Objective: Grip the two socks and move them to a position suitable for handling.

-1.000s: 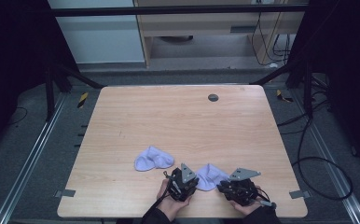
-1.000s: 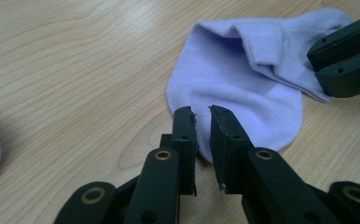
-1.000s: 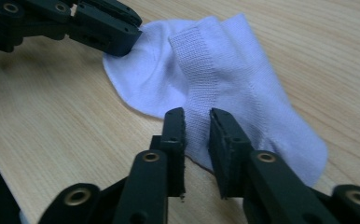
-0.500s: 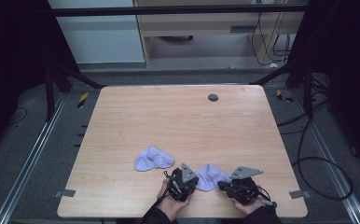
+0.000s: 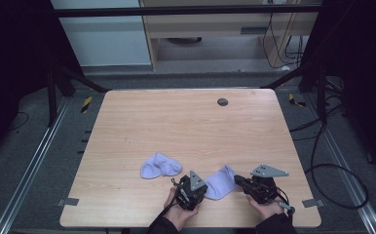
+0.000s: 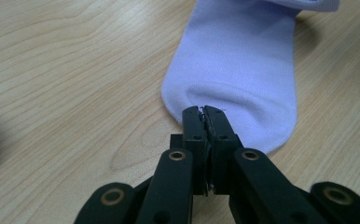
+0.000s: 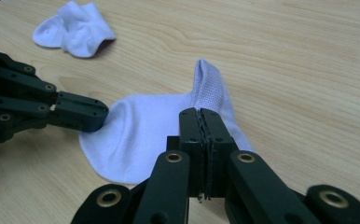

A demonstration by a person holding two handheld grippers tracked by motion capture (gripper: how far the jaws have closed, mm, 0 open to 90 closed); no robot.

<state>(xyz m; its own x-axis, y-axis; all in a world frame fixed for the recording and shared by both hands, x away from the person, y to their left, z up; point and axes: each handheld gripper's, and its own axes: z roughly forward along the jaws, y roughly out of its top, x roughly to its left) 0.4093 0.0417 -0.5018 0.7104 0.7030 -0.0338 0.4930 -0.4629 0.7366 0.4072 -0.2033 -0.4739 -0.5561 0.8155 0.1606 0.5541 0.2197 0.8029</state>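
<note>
High view: both grippers have just closed their jaws on the flat sock (image 5: 221, 181), which lies near the table's (image 5: 186, 126) front edge. Left gripper (image 6: 203, 111) pinches its toe end; right gripper (image 7: 200, 114) pinches its cuff end. Both hands sit low at the near edge, facing each other. A crumpled second sock (image 5: 159, 165) lies just left.

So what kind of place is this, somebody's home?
More likely a lab or workshop set up for recording: a bare wooden table inside a dark metal frame, loose cables on grey carpet, and a plain cabinet behind.
</note>
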